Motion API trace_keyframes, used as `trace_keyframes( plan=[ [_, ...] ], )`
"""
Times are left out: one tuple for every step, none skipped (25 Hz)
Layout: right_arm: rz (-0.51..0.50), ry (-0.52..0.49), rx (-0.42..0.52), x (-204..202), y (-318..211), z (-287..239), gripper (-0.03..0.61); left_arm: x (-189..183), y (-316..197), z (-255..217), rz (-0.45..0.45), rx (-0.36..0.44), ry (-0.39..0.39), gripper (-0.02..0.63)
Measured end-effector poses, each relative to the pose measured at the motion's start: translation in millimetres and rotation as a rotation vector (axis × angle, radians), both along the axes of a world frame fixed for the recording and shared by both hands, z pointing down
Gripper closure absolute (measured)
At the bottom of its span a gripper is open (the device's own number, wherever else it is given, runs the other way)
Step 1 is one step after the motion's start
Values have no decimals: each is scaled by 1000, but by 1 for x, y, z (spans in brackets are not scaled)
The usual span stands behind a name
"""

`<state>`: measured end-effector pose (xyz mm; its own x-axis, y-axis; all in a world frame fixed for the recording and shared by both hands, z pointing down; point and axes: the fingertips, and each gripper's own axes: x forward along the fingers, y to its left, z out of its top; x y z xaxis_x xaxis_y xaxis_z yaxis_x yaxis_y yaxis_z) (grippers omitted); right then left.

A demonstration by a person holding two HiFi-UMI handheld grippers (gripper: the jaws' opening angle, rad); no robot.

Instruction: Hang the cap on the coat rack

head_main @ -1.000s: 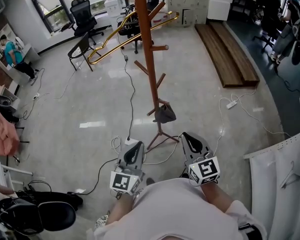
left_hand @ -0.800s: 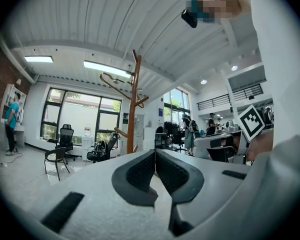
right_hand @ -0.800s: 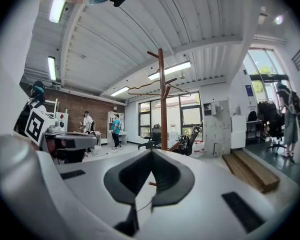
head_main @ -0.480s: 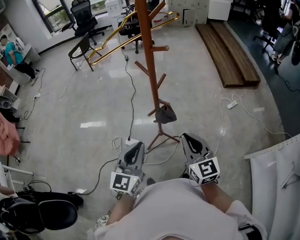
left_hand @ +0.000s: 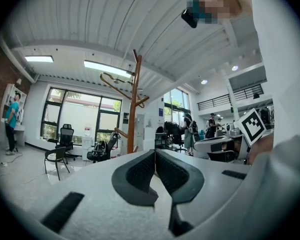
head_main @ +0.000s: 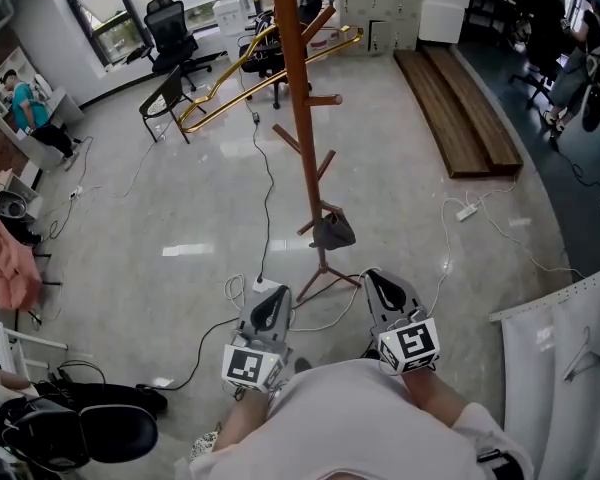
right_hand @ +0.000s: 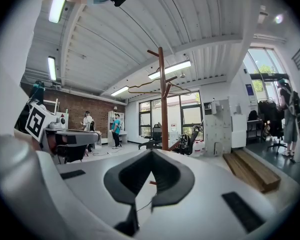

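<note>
The wooden coat rack (head_main: pixel 302 138) stands on the floor straight ahead of me. A dark cap (head_main: pixel 332 231) hangs on one of its low pegs, just above the tripod foot. My left gripper (head_main: pixel 276 290) and right gripper (head_main: pixel 372 276) are held close to my body, side by side, short of the rack's base. Both are shut with nothing between the pads. The left gripper view has its closed jaws (left_hand: pixel 155 152) pointing level, with the rack (left_hand: pixel 133 109) behind them. The right gripper view likewise looks past its closed jaws (right_hand: pixel 151 152) at the rack (right_hand: pixel 163 104). The cap is hidden in both gripper views.
Cables and a power strip (head_main: pixel 465 209) lie on the glossy floor around the rack. A low wooden platform (head_main: pixel 458 108) sits at the back right, a gold frame (head_main: pixel 242 68) and office chairs (head_main: pixel 170 30) behind. A white curtain (head_main: pixel 560 348) hangs at right, and a black chair (head_main: pixel 75 433) stands at lower left.
</note>
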<state>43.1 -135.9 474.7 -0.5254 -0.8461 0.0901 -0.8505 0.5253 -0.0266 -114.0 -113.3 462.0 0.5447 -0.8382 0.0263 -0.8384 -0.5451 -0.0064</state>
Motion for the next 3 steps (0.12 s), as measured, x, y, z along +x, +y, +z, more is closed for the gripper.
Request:
trace_keyframes(
  plan=[
    [-1,0,-1,-1,0,0,566,0,0,0,0,1,-1,603],
    [-2,0,-3,-1,0,1,566,-1,-1,0,1,1,-2,603],
    [-3,0,-4,-2,-1,2,568,-1,-1,0,1,1,-3,603]
  ],
)
